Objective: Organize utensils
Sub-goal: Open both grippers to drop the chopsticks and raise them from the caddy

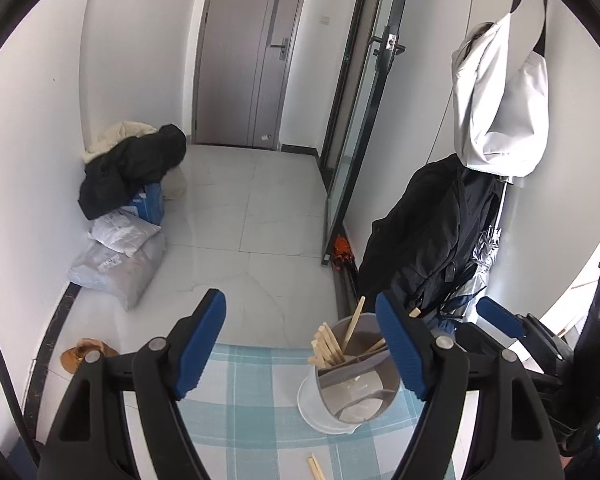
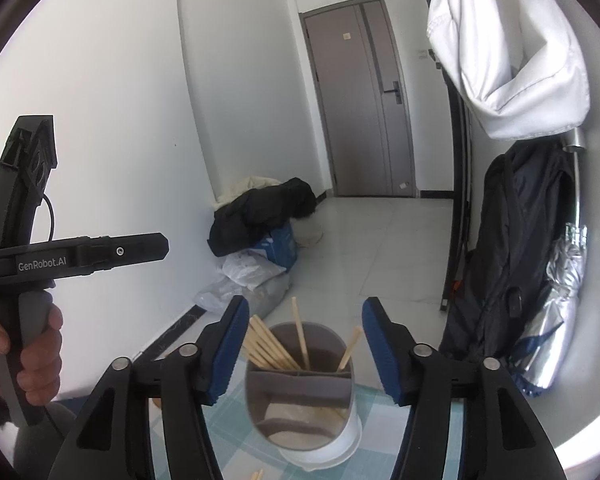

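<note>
Now, view by view.
Left wrist view, left gripper [image 1: 300, 344]: jaws wide apart, holding nothing.
Left wrist view, holder [image 1: 350, 376]: at 5 o'clock on the checked tablecloth [image 1: 252, 412], chopsticks [image 1: 328, 346] standing inside.
Left wrist view, loose chopstick [image 1: 316, 467]: at 6 o'clock, flat on the cloth.
Right wrist view, right gripper [image 2: 302, 350]: wide open, empty, framing the holder [image 2: 300, 384] at 6 o'clock.
Right wrist view, stray tip [image 2: 257, 473]: bottom edge.
Handling: likely light, stiff, thin wood that may roll; pinch mid-length.

Right tool [image 2: 302, 346] gapes empty above chopsticks [image 2: 270, 346] standing in divided holder [image 2: 300, 388].
</note>
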{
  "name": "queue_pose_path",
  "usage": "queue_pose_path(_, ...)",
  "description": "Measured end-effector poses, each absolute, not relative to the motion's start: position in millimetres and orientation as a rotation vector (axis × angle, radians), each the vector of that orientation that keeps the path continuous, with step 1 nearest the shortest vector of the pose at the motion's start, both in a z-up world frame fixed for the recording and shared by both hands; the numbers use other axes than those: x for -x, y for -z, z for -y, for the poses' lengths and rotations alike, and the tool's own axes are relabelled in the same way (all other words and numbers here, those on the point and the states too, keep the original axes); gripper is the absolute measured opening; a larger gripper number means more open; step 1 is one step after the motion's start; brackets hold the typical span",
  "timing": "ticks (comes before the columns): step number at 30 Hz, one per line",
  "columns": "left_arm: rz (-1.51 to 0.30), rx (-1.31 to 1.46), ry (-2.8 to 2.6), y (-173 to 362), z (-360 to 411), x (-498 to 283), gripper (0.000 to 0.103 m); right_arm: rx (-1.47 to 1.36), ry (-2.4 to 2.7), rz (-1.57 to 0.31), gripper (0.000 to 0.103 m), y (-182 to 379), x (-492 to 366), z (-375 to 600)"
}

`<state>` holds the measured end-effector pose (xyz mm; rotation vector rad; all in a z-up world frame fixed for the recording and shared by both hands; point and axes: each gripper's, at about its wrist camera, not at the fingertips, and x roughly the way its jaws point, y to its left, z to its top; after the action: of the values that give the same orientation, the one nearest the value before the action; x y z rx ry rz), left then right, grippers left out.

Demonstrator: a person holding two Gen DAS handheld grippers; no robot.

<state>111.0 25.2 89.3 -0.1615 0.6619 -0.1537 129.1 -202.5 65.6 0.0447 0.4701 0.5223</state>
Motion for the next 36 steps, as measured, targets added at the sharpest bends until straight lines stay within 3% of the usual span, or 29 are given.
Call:
queue_pose_path(4,-0.651,0.166,0.14,-94,-24,-96,0.075,-0.065,-0.507,-0.446,0.073,-73,-107,206)
queue_pose_path(7,-0.637,0.186,0.129,-97,-24,-84,0.081,-0.087,-0.505,-0.443,0.074,-77,-92,211)
queue_pose_path(12,-0.618,0.195,0.134,-99,-20,-65,0.082,-0.103,-0.497,-0.408,0.075,-84,-59,220)
queue_pose_path(18,-0.589,0.183,0.123,-97,-15,-42,0.084,-0.135,-0.475,-0.374,0.086,-84,-29,226)
queue_pose_path(20,-0.579,0.178,0.115,-95,-15,-35,0.091,-0.138,-0.467,-0.365,0.093,-81,-20,227)
queue_pose_path(26,-0.541,0.153,0.095,-89,-13,-15,0.093,-0.146,-0.481,-0.348,0.103,-70,7,227)
queue_pose_path(36,-0.528,0.127,0.048,-70,-15,4,0.093,-0.144,-0.414,-0.365,0.103,-36,31,225)
